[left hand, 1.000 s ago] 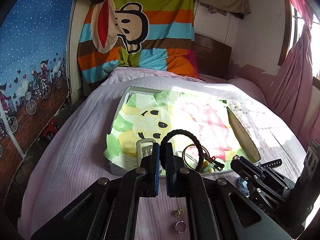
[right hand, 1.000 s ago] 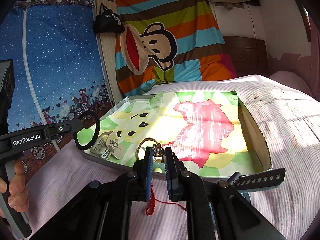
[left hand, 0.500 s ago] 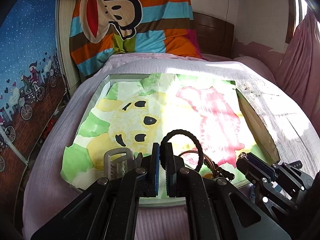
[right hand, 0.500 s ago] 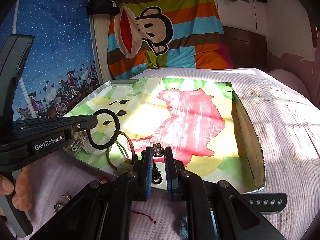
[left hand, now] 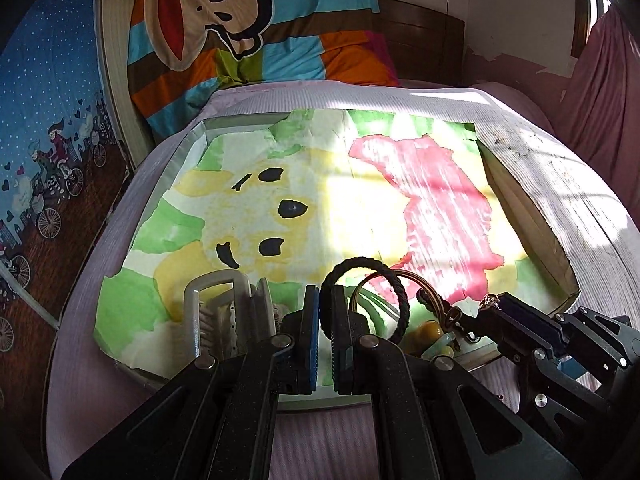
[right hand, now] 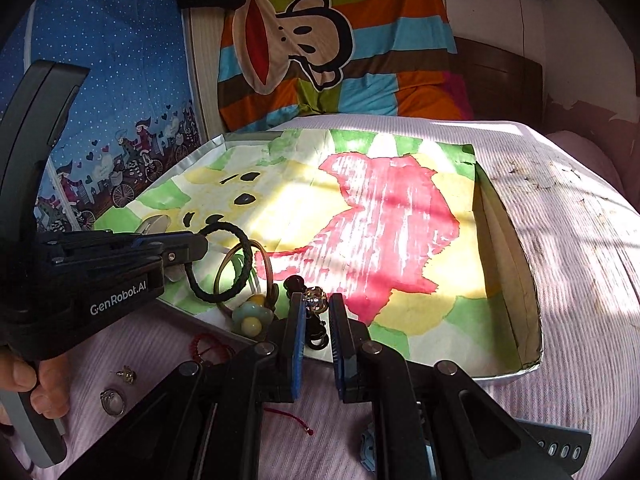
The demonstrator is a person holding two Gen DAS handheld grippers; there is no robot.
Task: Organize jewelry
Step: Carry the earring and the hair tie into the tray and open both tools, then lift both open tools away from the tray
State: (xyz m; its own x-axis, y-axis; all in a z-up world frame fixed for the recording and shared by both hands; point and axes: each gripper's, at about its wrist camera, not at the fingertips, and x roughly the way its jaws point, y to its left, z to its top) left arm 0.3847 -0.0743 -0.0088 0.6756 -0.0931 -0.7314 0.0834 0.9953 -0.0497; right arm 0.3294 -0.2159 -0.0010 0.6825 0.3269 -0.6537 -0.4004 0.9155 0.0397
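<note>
Sunlit pink bed (left hand: 540, 184), dark wooden headboard (left hand: 420, 36), striped monkey blanket (right hand: 332, 40), blue curtain (right hand: 108, 72)

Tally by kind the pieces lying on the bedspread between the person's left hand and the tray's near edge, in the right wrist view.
Red cord bracelet: 1
Gold stud earring: 1
Ring: 1
Total: 3
</note>
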